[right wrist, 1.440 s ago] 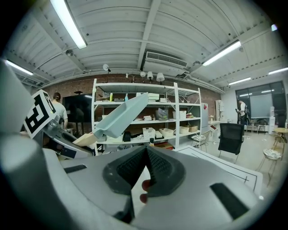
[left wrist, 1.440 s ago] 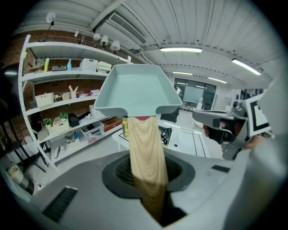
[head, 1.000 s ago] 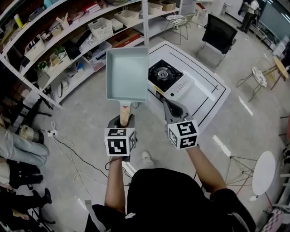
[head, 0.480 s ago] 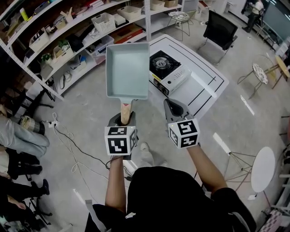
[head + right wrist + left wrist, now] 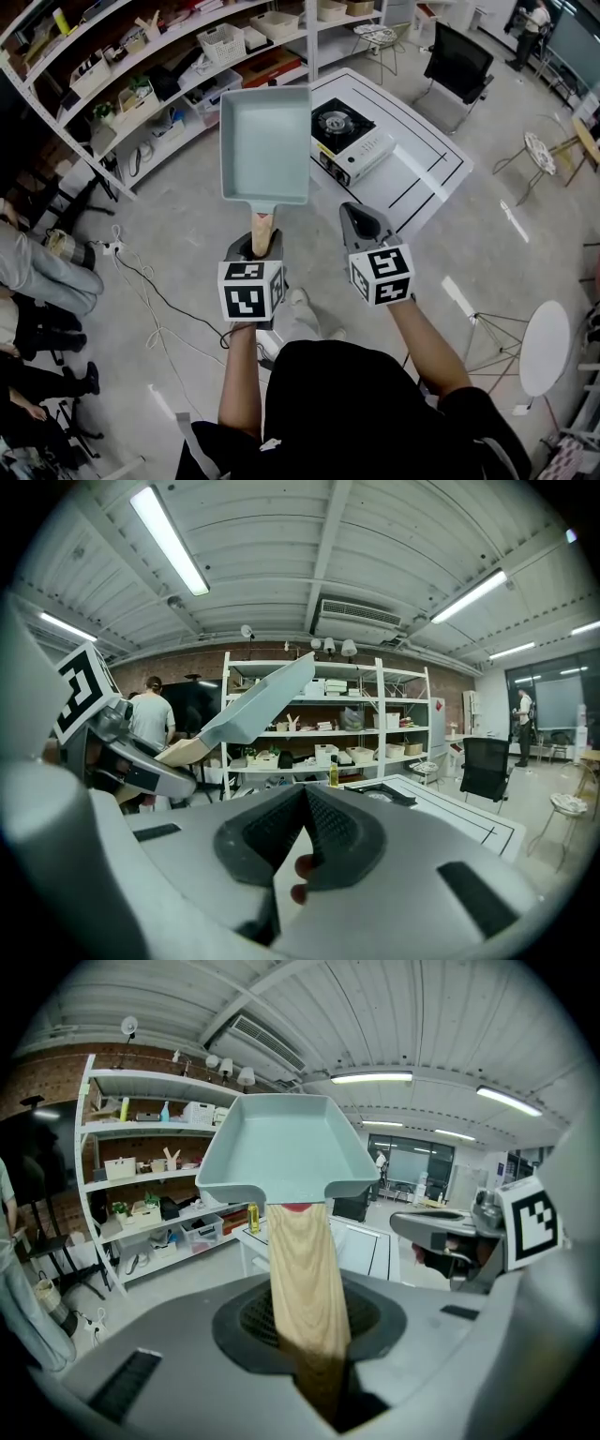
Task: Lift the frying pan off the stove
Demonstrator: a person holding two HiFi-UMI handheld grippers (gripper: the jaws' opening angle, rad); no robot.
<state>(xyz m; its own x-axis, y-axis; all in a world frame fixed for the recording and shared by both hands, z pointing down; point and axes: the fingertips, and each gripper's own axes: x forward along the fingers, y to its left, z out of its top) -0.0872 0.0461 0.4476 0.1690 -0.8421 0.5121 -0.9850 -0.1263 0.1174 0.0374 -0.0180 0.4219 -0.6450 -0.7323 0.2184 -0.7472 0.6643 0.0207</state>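
A pale teal rectangular frying pan (image 5: 265,145) hangs in the air, well above the floor and to the left of the stove. My left gripper (image 5: 258,246) is shut on its wooden handle (image 5: 262,230). In the left gripper view the handle (image 5: 305,1279) runs down between the jaws and the pan (image 5: 281,1152) tilts up ahead. The portable gas stove (image 5: 347,141) stands bare on the low white table (image 5: 422,178). My right gripper (image 5: 361,220) hovers beside the handle, shut and with nothing in it. In the right gripper view its pads (image 5: 323,827) meet, and the pan (image 5: 258,705) shows at the left.
Metal shelves (image 5: 141,84) with baskets and boxes line the far left. A black chair (image 5: 459,66) stands beyond the table. Small round tables (image 5: 544,352) are at the right. Seated people (image 5: 37,281) and floor cables (image 5: 150,309) lie at the left.
The pan stays in my left gripper at about the same height. The stove and table have drifted slightly up and right in the head view. The right gripper keeps its place.
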